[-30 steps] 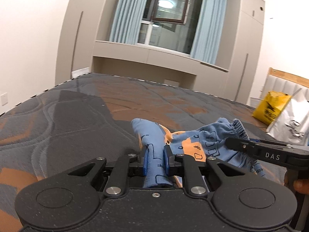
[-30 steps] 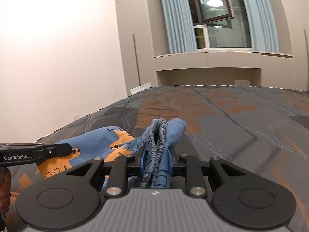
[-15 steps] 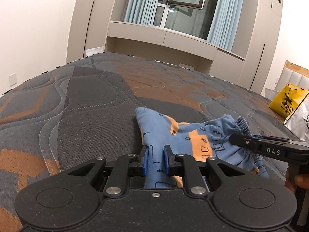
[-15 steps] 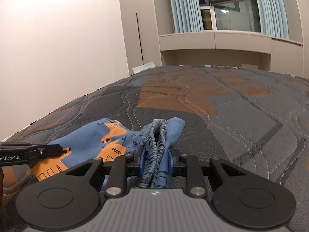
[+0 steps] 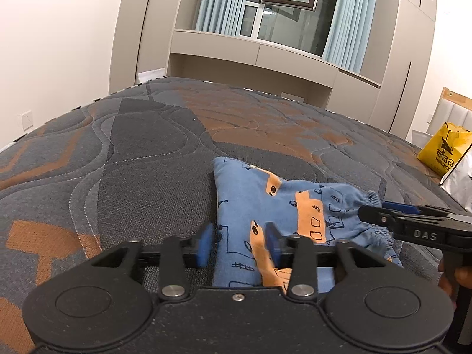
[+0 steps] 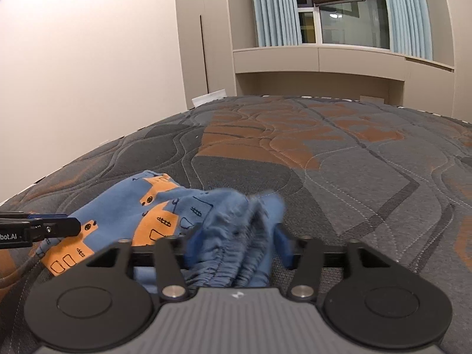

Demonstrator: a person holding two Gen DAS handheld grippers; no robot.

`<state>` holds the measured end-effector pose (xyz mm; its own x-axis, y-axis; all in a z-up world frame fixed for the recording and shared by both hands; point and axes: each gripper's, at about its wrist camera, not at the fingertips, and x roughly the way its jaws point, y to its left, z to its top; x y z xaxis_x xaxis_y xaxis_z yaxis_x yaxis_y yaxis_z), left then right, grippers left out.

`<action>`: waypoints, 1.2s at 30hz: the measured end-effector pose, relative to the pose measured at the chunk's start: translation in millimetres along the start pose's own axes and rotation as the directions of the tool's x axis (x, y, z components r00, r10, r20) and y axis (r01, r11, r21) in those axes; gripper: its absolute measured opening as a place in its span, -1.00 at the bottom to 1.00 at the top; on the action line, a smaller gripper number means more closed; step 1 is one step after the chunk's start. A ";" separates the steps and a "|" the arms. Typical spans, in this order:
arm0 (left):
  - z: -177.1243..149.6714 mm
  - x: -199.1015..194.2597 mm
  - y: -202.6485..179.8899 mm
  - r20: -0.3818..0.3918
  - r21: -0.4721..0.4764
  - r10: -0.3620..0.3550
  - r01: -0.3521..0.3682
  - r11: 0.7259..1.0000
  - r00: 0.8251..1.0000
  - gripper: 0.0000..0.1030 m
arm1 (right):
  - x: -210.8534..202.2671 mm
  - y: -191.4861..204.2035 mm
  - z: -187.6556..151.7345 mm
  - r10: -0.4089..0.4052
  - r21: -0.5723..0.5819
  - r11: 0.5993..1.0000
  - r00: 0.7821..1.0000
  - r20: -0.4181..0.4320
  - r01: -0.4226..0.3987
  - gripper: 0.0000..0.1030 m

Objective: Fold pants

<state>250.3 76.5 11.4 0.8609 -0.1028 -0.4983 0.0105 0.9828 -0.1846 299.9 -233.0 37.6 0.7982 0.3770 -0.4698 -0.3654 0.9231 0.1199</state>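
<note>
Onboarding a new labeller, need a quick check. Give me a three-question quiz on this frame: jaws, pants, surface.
1. True or false: the jaws of the left gripper are clamped shut on the pants.
2. Which part of the pants lies between the jaws of the right gripper? A) leg cuff B) elastic waistband C) pocket
3. Fill in: the pants lie on a quilted ____.
Key: 1 false, the left gripper stands open; 2 B; 3 mattress.

Warm indoor light; fisheye-bent edges; pants [image 6: 236, 221] motion-blurred in right view.
</note>
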 end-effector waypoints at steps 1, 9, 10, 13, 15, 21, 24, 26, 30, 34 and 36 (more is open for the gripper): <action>-0.6 -3.2 -1.2 0.007 0.002 0.005 -0.005 1.000 1.000 0.13 | -5.2 0.4 -0.6 0.000 -0.002 1.000 1.000 0.008 0.000 0.40; -5.1 -36.2 -9.5 0.070 -0.003 0.045 -0.045 0.999 0.997 0.79 | -47.8 9.7 -6.7 -0.016 -0.029 0.999 0.997 0.076 0.018 0.84; -6.4 -41.5 -10.5 0.076 -0.004 0.050 -0.050 0.999 0.996 0.86 | -54.0 10.3 -7.7 -0.015 -0.026 1.000 0.996 0.086 0.017 0.88; -9.6 -57.2 -13.1 0.098 -0.002 0.066 -0.066 0.998 0.993 0.96 | -71.4 13.1 -10.1 -0.016 -0.019 1.000 0.993 0.113 0.019 0.93; -12.0 -66.9 -15.2 0.109 0.000 0.078 -0.078 0.997 0.991 0.99 | -82.9 14.6 -11.3 -0.018 -0.019 1.000 0.991 0.130 0.021 0.98; -23.7 -92.4 -19.0 0.118 -0.001 0.100 -0.101 0.995 0.988 0.99 | -111.9 21.5 -16.1 -0.022 -0.016 1.000 0.983 0.180 0.026 0.99; -32.3 -106.2 -20.8 0.146 -0.008 0.118 -0.118 0.993 0.982 0.99 | -124.1 24.4 -20.6 -0.035 -0.013 0.999 0.979 0.202 0.039 1.00; -36.9 -113.6 -20.5 0.166 -0.014 0.124 -0.123 0.992 0.978 0.99 | -132.6 26.5 -24.4 -0.039 -0.010 0.999 0.976 0.215 0.042 1.00; -46.6 -127.6 -22.0 0.189 -0.024 0.140 -0.138 0.990 0.972 0.99 | -147.4 29.9 -33.4 -0.054 -0.002 0.998 0.970 0.238 0.056 1.00; -59.5 -143.0 -26.0 0.220 -0.032 0.157 -0.154 0.988 0.963 0.99 | -160.1 36.1 -44.1 -0.072 -0.001 0.997 0.972 0.222 0.074 1.00; -68.2 -150.4 -29.8 0.239 -0.025 0.161 -0.160 0.987 0.957 0.99 | -165.7 41.0 -51.6 -0.082 -0.011 0.996 0.973 0.215 0.087 1.00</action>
<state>85.9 52.2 34.0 0.9477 0.0966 -0.3040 -0.1398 0.9825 -0.1234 127.9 -261.6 75.3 0.9099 0.3072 -0.2786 -0.3001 0.9514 0.0689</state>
